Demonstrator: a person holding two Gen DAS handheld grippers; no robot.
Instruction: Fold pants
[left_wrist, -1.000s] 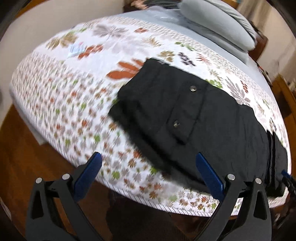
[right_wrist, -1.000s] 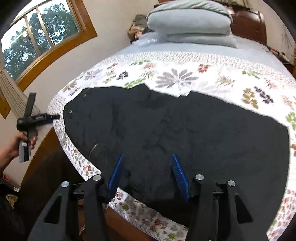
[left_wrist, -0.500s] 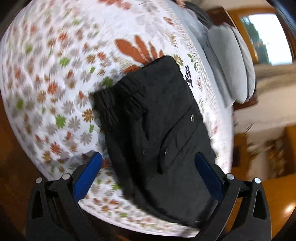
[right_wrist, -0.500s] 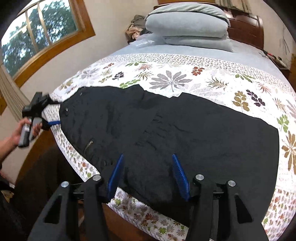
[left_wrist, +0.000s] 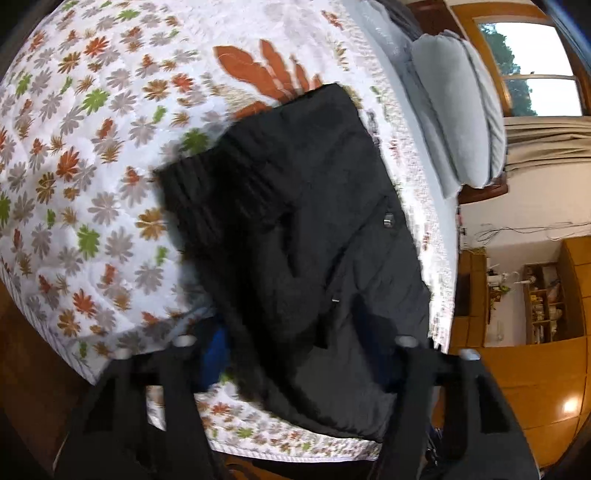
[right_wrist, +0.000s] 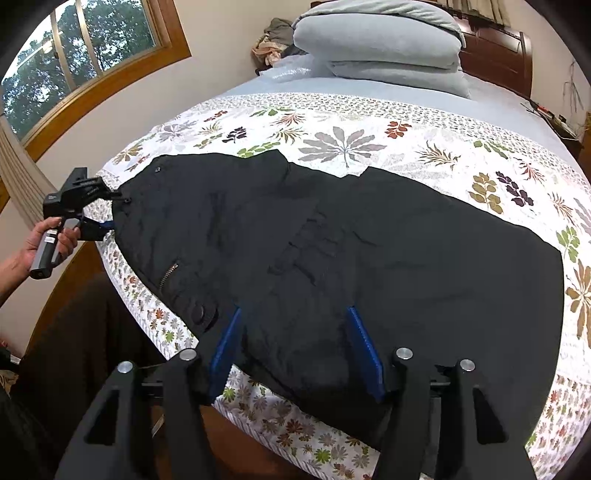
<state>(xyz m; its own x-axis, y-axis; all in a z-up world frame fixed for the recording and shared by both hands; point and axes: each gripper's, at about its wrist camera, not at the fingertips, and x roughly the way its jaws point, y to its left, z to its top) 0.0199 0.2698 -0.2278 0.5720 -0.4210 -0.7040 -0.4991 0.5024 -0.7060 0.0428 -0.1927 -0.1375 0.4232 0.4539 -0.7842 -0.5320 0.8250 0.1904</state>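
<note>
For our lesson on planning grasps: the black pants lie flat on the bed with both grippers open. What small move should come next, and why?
Probably close the left gripper on the waistband edge of the pants: its fingers straddle that end but look open, so nothing is gripped. The right gripper hovers open over the near edge.

Left wrist view motion-blurred: black pants (left_wrist: 306, 258) cover most of the left gripper (left_wrist: 295, 354); its blue pads barely show, so can't tell jaw state. Pants' waistband ribbing smeared. Right wrist view: left gripper (right_wrist: 107, 212) small, tips at the waist edge, grip unclear. Quilt (right_wrist: 369, 140) cut off at the right edge.
</note>
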